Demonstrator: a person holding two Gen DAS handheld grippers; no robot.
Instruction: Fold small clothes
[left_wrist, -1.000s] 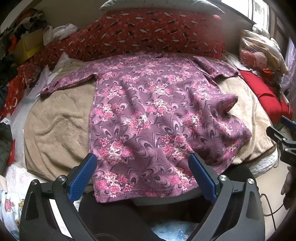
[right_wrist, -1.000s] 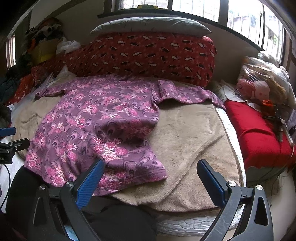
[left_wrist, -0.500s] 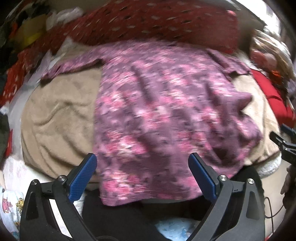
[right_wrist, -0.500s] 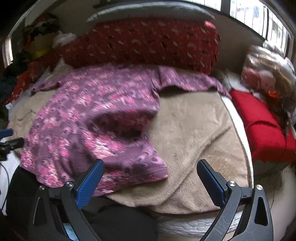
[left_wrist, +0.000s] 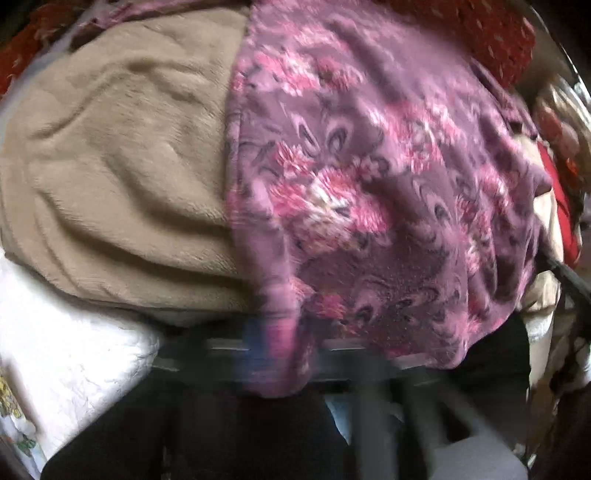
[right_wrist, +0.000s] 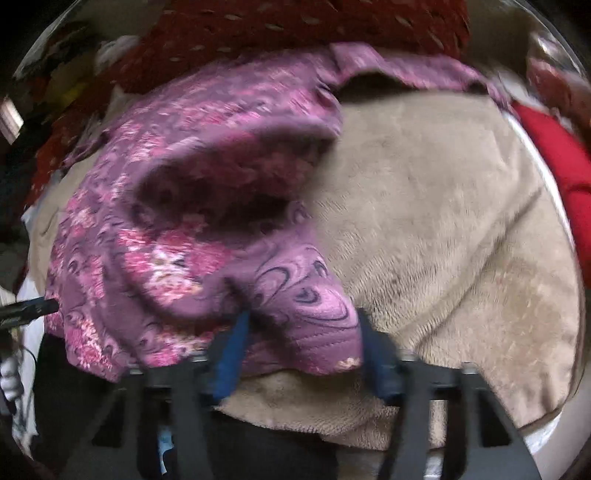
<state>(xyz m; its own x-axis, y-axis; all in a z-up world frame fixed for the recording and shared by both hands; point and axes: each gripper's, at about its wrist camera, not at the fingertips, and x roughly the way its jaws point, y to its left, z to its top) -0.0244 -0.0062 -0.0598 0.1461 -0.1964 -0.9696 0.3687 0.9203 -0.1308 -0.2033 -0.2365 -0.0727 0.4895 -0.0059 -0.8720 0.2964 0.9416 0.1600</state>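
A purple floral garment (left_wrist: 369, 177) lies spread on a tan blanket (left_wrist: 118, 166) over a bed. In the blurred left wrist view my left gripper (left_wrist: 273, 343) is shut on the near left corner of the hem, which bunches over its jaws. In the right wrist view the garment (right_wrist: 192, 229) is rumpled, with a deep fold in the middle. My right gripper (right_wrist: 303, 332) is closing, its blue fingers (right_wrist: 232, 350) pressing in on the near right hem corner, which bulges between them. The left gripper's dark tip (right_wrist: 26, 314) shows at the left edge.
A red patterned bolster (right_wrist: 295, 22) lies along the back of the bed. A red cushion (right_wrist: 554, 162) sits to the right. The white mattress edge (left_wrist: 74, 350) shows at the near left. Dark clothing of a person (right_wrist: 92, 406) fills the bottom.
Both grippers have dropped forward and down onto the garment's near hem. Both were wide open with nothing in them; now each has closed in on a hem corner.
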